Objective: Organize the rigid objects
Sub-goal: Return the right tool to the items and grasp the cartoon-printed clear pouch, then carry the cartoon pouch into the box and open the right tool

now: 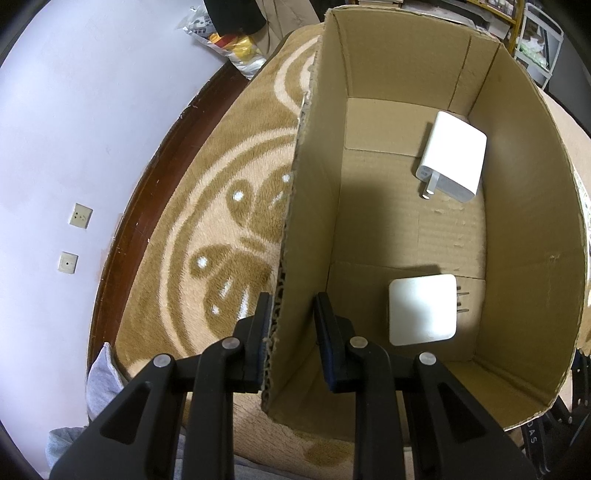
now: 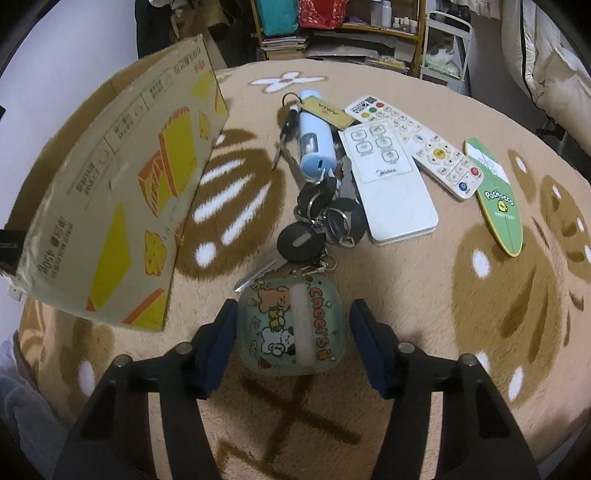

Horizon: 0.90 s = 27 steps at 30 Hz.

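My right gripper (image 2: 291,341), jaws apart, straddles the green cartoon-printed earbud case (image 2: 290,326); I'd close squarely. Left gripper (image 1: 291,332) jaws apart around the brown cardboard box (image 1: 310,206) wall.

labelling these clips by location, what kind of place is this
Most likely a lived-in room at home: a plush patterned blanket covers the work surface, cluttered shelves stand behind, and wall sockets sit above a dark wooden edge.

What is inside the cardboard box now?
Two white chargers lie on the floor of the cardboard box: one charger near the far end, its prongs visible, and another charger nearer. The near corner below the left gripper is hidden.
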{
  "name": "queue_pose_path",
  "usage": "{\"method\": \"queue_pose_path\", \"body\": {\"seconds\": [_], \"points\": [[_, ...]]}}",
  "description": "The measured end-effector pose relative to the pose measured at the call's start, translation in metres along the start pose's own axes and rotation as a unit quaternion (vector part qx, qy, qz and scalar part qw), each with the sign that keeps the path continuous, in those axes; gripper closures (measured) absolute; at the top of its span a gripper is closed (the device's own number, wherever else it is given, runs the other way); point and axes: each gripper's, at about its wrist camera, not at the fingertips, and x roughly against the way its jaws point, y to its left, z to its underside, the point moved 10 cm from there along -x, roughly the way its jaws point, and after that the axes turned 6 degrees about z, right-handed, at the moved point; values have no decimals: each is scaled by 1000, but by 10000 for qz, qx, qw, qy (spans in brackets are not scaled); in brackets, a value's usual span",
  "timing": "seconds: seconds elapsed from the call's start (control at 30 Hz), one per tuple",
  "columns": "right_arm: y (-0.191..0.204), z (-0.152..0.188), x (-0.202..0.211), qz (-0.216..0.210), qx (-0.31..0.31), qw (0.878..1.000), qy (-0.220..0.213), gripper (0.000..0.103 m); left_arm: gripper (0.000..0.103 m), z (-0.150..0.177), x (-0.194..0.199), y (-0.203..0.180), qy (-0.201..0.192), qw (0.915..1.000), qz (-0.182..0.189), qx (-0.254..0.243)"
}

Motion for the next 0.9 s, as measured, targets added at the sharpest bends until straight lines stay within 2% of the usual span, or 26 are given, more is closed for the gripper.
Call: {"method": "queue_pose_path", "body": {"seconds": [0.1,0.33,0.9], "points": [[1,0,0,15,42,10000,-40,43,80,0,0,0,-3,10000,-33,-29],[-1,1,6,76,58,9999,-126,43,80,0,0,-1,2,10000,-38,-31],[12,-44,57,-227,4,9958,-883,43,80,-1,1,-2,27,10000,-52,-40]]}}
